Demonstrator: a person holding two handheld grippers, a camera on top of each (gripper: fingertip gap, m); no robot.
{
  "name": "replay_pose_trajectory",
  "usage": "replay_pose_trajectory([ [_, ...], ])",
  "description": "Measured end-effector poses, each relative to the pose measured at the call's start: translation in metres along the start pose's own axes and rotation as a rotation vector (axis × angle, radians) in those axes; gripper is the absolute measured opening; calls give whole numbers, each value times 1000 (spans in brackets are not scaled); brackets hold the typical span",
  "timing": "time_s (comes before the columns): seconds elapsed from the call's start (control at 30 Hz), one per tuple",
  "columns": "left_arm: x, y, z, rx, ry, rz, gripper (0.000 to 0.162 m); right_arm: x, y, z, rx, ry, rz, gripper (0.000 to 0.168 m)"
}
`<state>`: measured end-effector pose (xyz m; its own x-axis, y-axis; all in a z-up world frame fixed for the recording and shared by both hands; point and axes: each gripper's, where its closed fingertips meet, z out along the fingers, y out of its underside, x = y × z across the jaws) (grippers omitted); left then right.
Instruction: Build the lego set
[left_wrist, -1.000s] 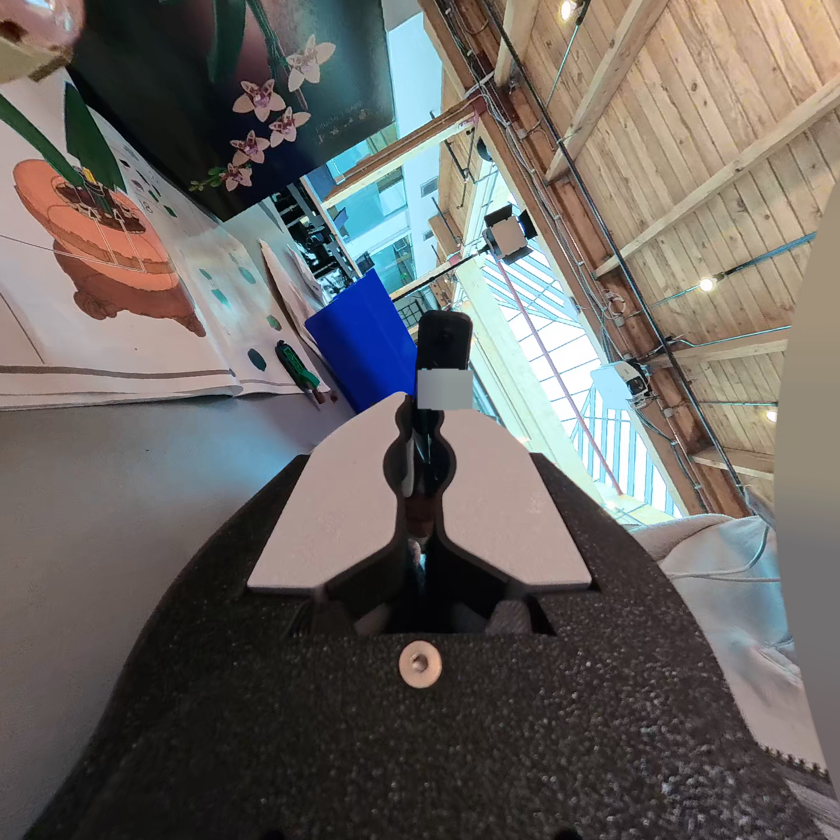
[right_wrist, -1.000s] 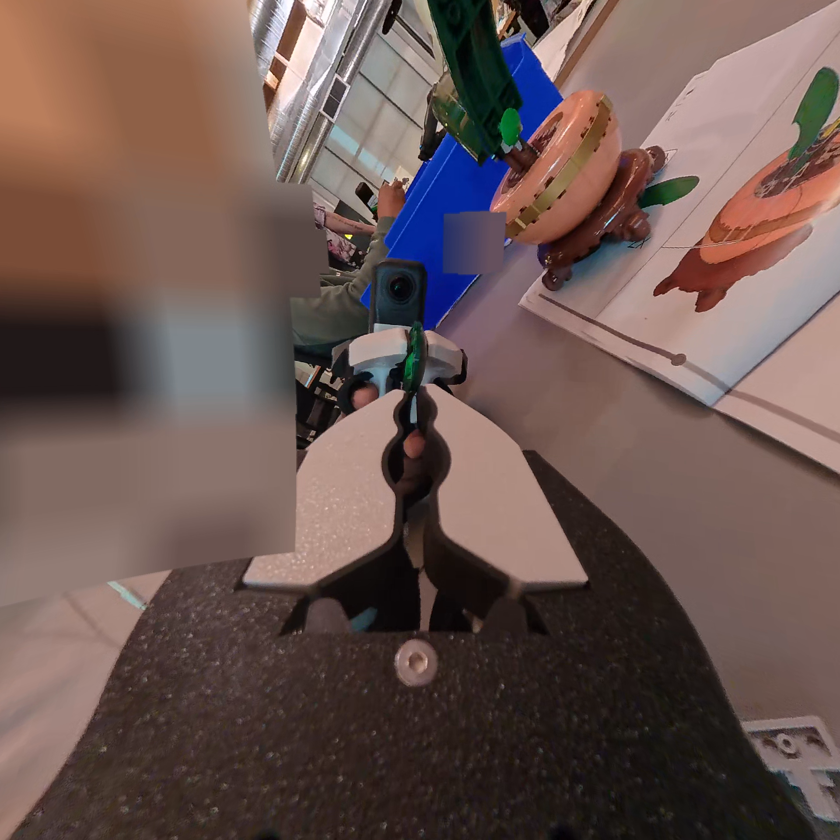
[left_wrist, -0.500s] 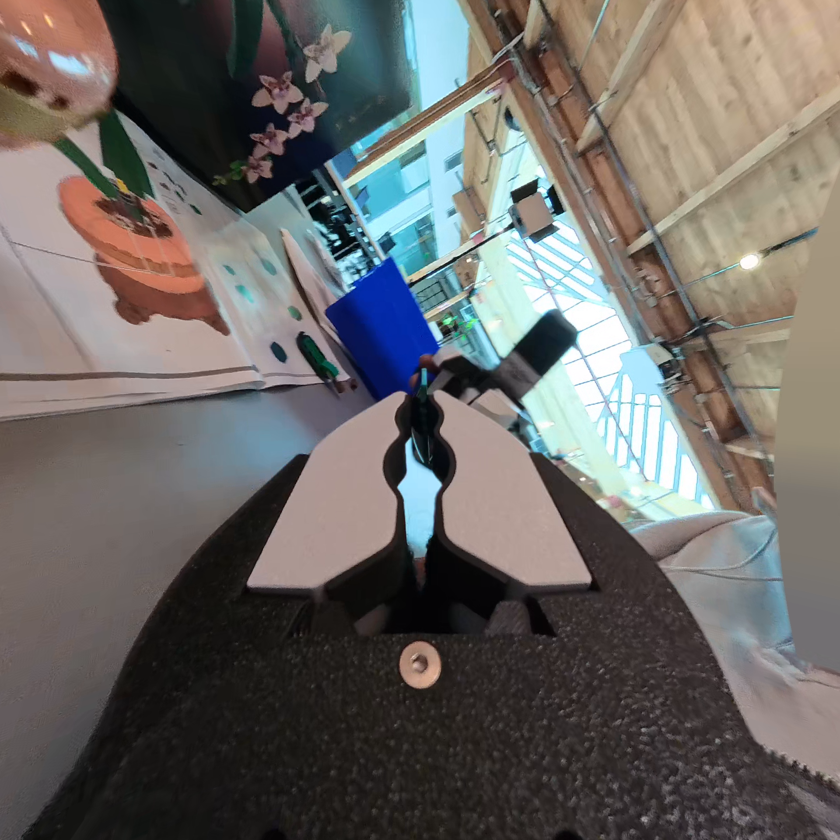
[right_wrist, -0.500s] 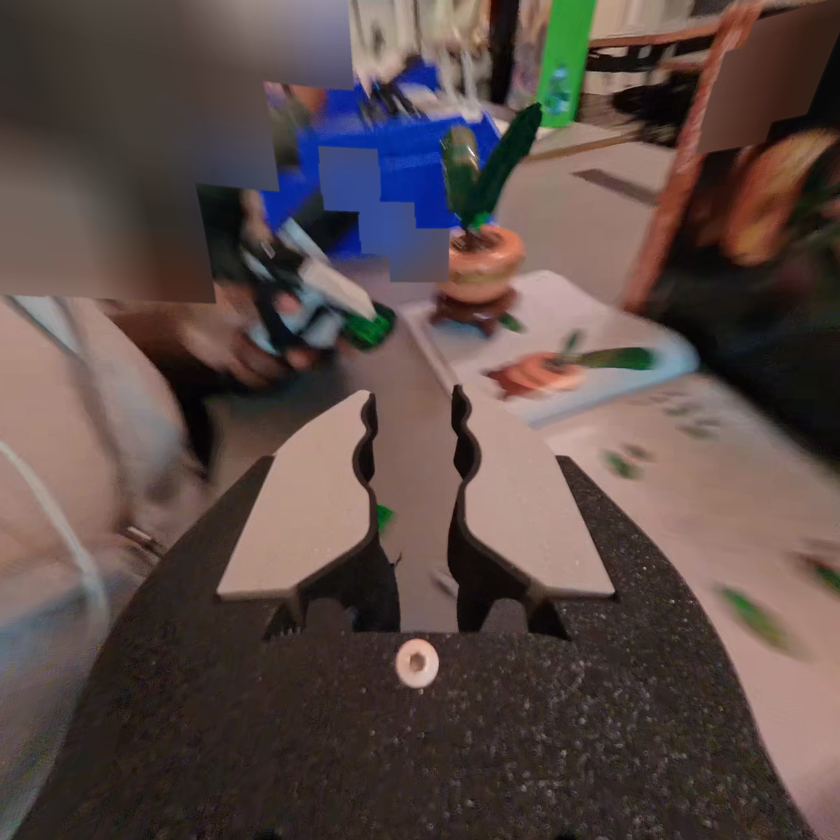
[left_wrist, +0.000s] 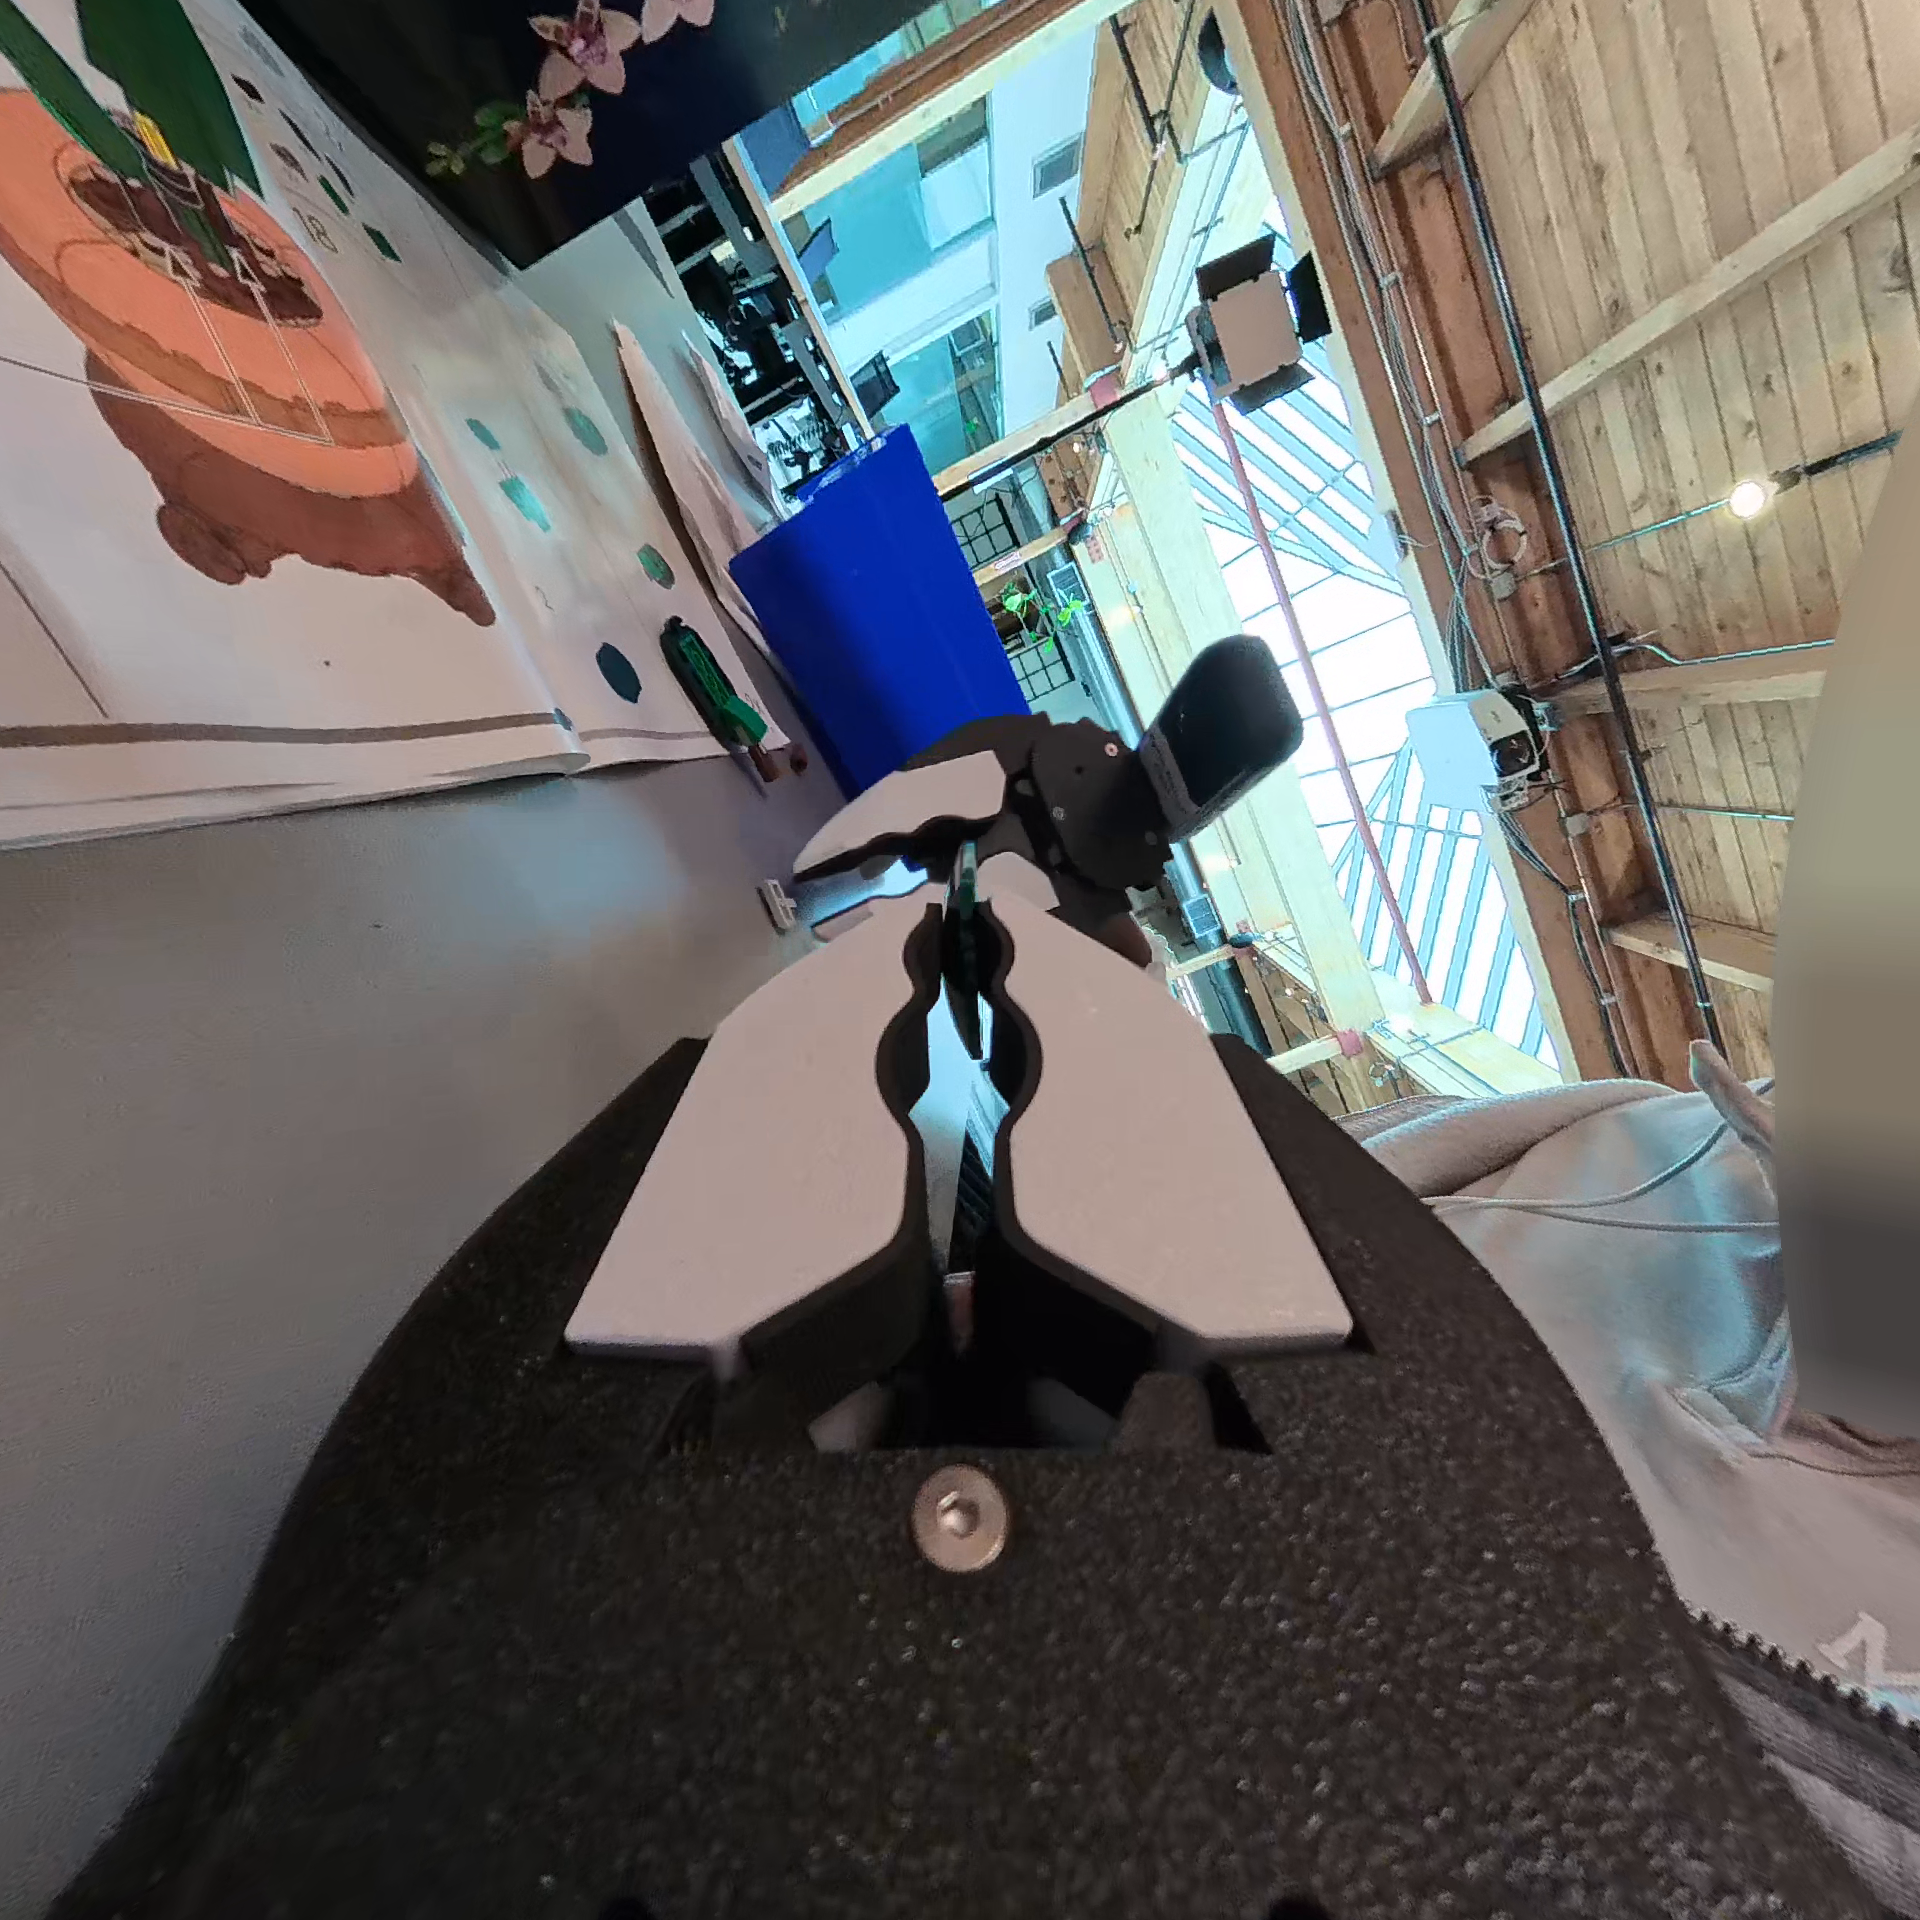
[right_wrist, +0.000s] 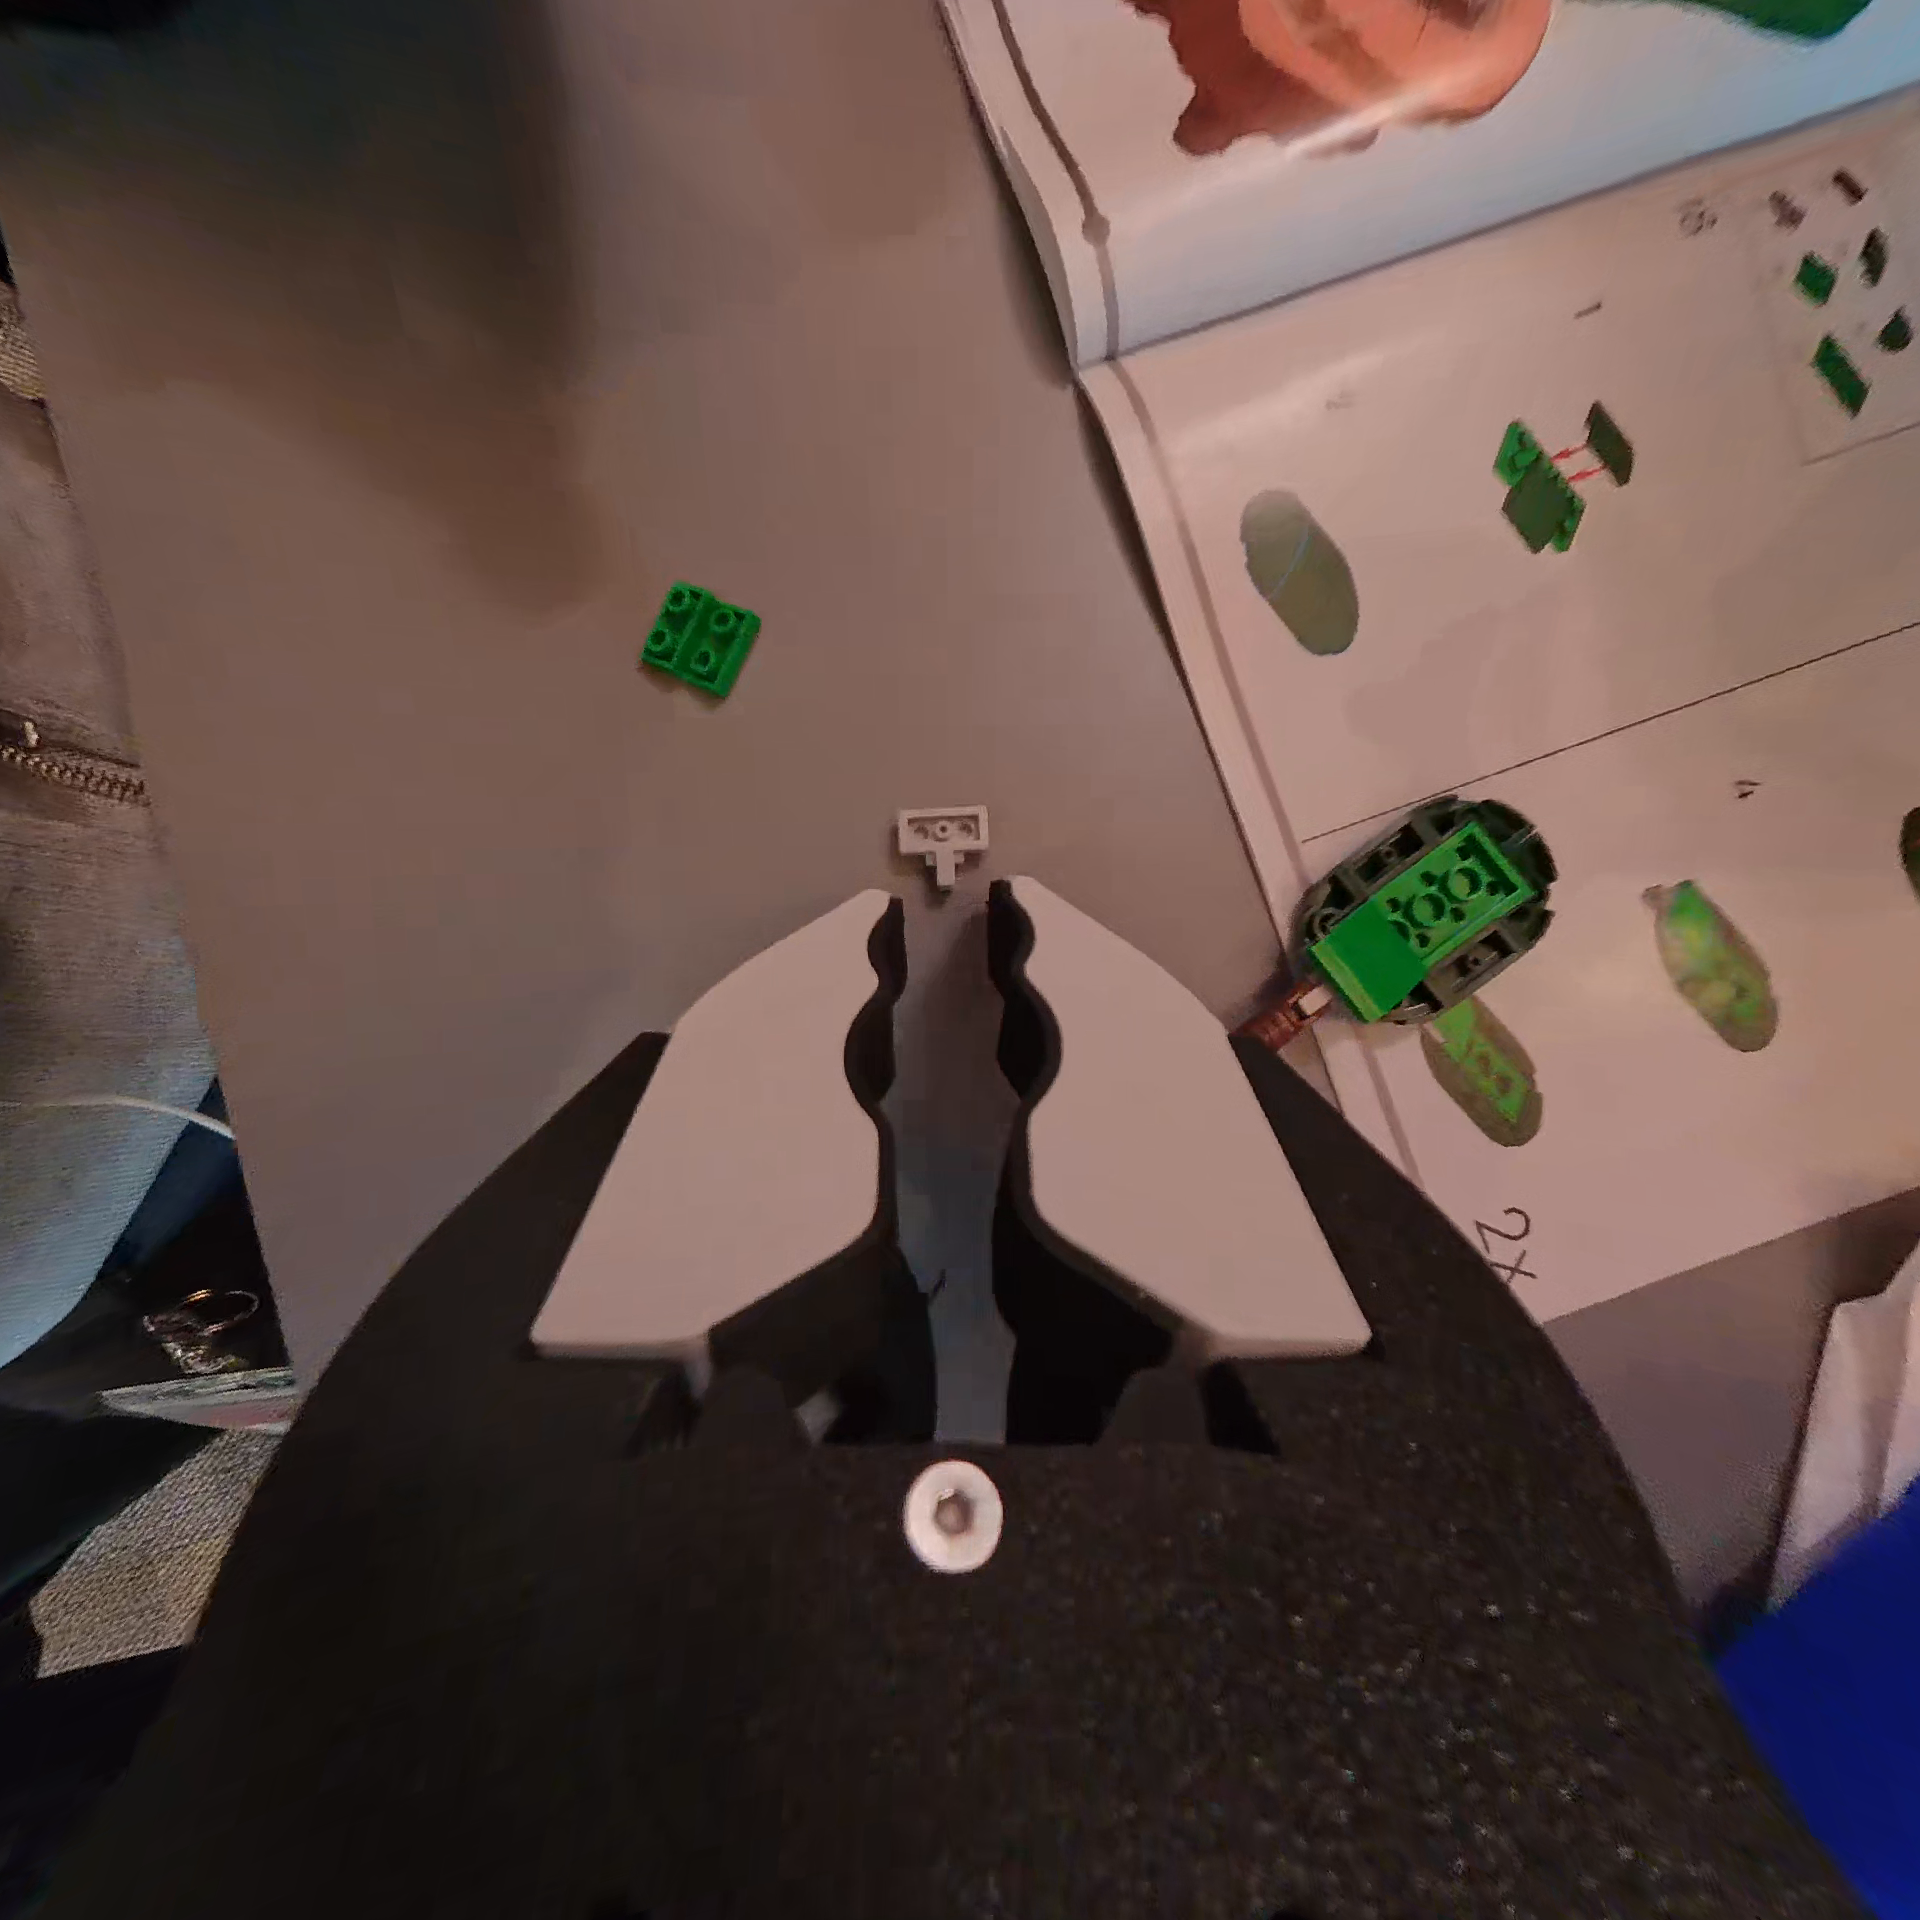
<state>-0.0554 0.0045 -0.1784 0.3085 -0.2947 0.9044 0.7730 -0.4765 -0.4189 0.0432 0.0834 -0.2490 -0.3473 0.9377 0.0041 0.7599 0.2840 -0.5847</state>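
My left gripper is shut on a thin dark green lego piece, held edge-on above the grey table. My right gripper is open and empty, pointing down at the table. A small grey lego piece lies just beyond its tips. A bright green 2x2 plate lies farther off to the left. A green leaf assembly rests on the open instruction booklet to the right. In the left wrist view one of the right gripper's fingers shows just past my left tips.
The booklet lies on the grey table, with the leaf assembly on its edge. A blue box stands beyond it; its corner shows near my right gripper. A person's light clothing is close by. The left gripper's tips are roughly 15 centimeters from the right gripper's. The bright green 2x2 plate lies around 6 centimeters away from my right fingertips.
My right gripper has let go of the green piece, opened, and swung away and down toward the table over the grey piece. My left gripper has kept its hold on the green piece.
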Motion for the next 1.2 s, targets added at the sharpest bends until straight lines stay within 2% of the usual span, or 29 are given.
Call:
replay_pose_trajectory([
  [0.2,-4,-2,0,4,3,-71,5,-2,-5,7,38,-56,3,3],
  [0.3,-6,-1,1,-6,21,-130,5,-3,-8,8,39,-66,-59,2],
  [0.5,-9,4,5,-49,33,-222,5,-21,-74,-12,236,-137,-256,2],
  [0.63,-12,7,7,-53,13,-264,5,-37,-102,-9,231,-184,-337,2],
  [0.83,-17,10,8,-27,1,-364,5,-33,-105,5,152,-203,-337,2],
  [1.2,-17,4,8,35,6,-398,5,-27,-111,10,96,-190,-304,2],
])
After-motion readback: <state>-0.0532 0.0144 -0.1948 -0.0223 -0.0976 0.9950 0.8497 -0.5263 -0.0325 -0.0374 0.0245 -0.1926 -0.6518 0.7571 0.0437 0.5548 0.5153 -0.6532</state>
